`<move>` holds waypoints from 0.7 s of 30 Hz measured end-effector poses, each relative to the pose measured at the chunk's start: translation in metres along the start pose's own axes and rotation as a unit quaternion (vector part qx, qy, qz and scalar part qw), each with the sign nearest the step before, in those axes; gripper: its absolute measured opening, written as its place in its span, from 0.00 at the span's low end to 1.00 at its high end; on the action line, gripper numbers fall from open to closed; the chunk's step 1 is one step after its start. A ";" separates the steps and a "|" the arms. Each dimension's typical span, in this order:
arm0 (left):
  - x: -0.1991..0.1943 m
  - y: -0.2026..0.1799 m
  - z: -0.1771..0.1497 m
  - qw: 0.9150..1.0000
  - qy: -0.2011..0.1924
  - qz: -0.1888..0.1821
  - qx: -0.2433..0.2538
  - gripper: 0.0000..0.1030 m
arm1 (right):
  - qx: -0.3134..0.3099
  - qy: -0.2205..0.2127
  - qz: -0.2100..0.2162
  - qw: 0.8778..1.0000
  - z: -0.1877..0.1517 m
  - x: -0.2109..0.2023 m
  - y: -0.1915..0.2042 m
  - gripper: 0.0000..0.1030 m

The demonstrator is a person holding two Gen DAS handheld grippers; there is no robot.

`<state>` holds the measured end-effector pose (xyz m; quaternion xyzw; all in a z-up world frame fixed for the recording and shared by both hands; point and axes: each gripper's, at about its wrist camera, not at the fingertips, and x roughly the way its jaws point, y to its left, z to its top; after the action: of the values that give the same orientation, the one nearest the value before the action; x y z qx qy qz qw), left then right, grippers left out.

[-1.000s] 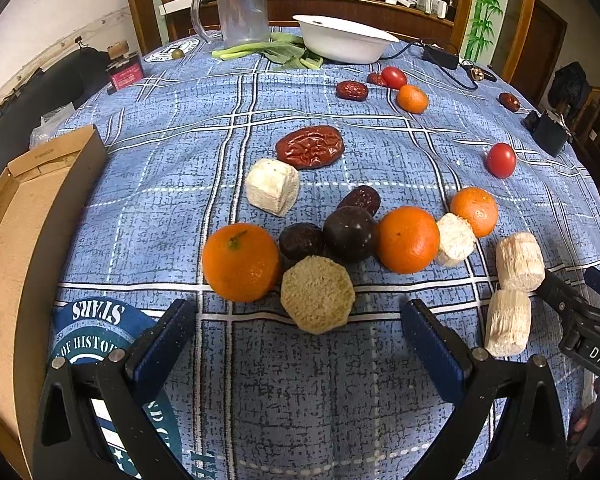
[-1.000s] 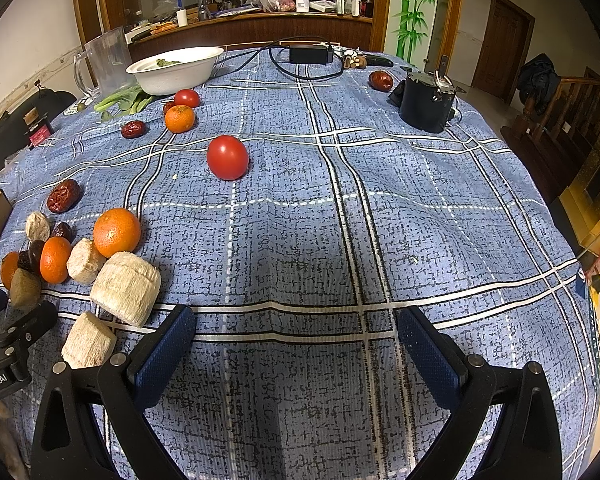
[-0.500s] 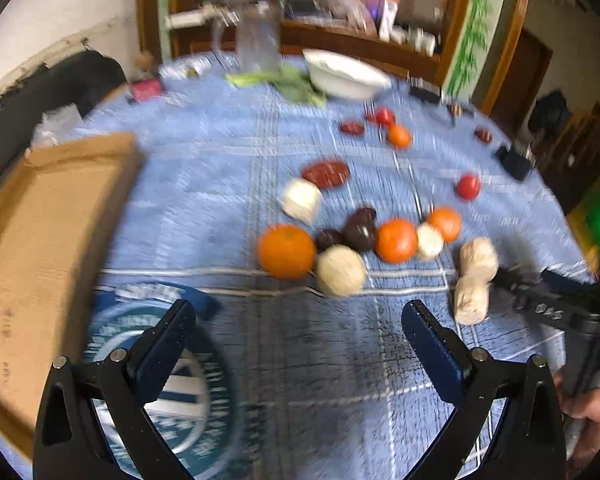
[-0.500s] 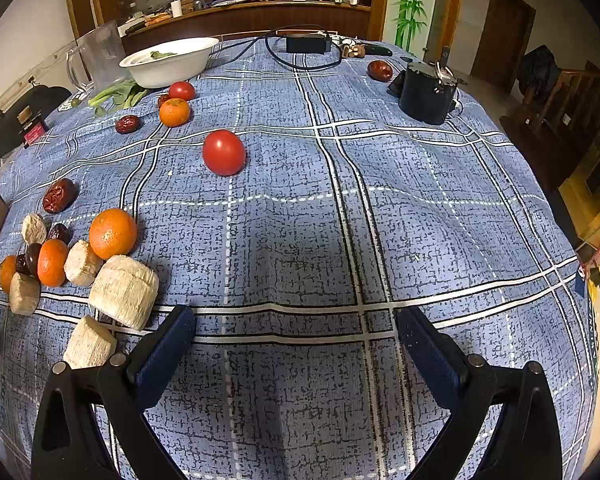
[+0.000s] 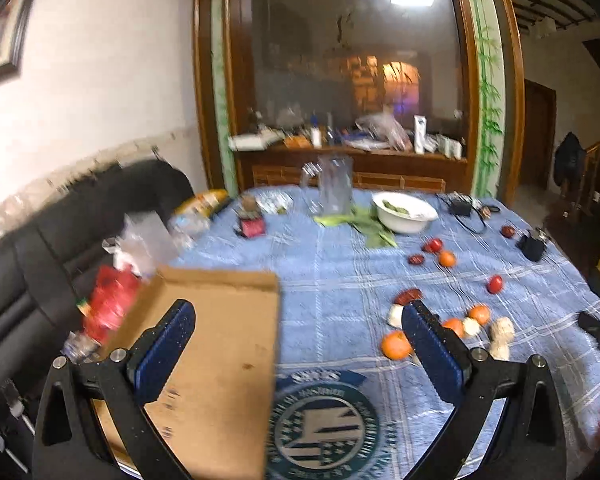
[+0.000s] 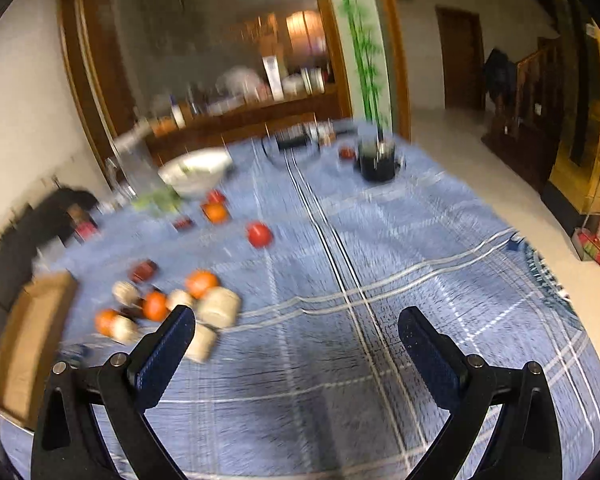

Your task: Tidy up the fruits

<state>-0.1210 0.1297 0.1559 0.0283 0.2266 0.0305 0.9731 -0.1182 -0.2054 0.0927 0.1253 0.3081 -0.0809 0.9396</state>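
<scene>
Tools, left [image 5: 298, 342] and right [image 6: 296, 338], both spread and empty, have pulled up and back from the fruit cluster [image 5: 452, 326] at right-center of the desk [image 5: 340, 280], so sorting looks paused or finished.

Oranges: four in all. One large orange [image 5: 396, 345] lies nearest the front of the desk [image 5: 340, 280]; two smaller ones [image 5: 479, 313] sit in the cluster behind it, and a fourth [image 5: 447, 258] lies far back, close to the white bowl [image 5: 404, 212].
Tomatoes: one red tomato [image 5: 495, 283] sits alone, well apart from the cluster; another [image 5: 433, 245] lies just beside the far orange.
Dates: a wrinkled red date [image 5: 409, 295] lies behind the cluster — a smaller one [image 5: 416, 259] lies near the far orange.
Pale chunks: cream, rough-cut pieces [image 5: 502, 330] lie on their sides at the cluster's right end, touching each other — blurred in the right wrist view [image 6: 220, 306].
</scene>
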 end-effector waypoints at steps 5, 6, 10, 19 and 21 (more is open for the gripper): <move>-0.035 0.013 0.020 0.999 -0.033 0.003 0.005 1.00 | -0.037 -0.109 -0.033 0.993 0.012 -0.062 0.025 0.99; -0.042 0.016 0.029 0.999 -0.038 -0.005 0.005 1.00 | -0.043 -0.127 -0.036 0.990 0.017 -0.074 0.028 0.99; -0.082 0.032 0.073 0.996 -0.086 -0.017 0.021 1.00 | -0.071 -0.210 -0.022 0.975 0.063 -0.135 0.041 0.99; -0.120 0.039 0.172 0.986 -0.153 -0.011 0.058 1.00 | -0.105 -0.287 -0.016 0.952 0.186 -0.227 0.070 1.00; -0.103 0.032 0.169 0.989 -0.135 -0.025 0.058 1.00 | -0.100 -0.250 0.000 0.963 0.197 -0.212 0.072 1.00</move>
<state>-0.1401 0.1474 0.3550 0.0831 0.0949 -0.0113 0.9920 -0.1610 -0.1765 0.3866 0.0069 0.0700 -0.0785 0.9944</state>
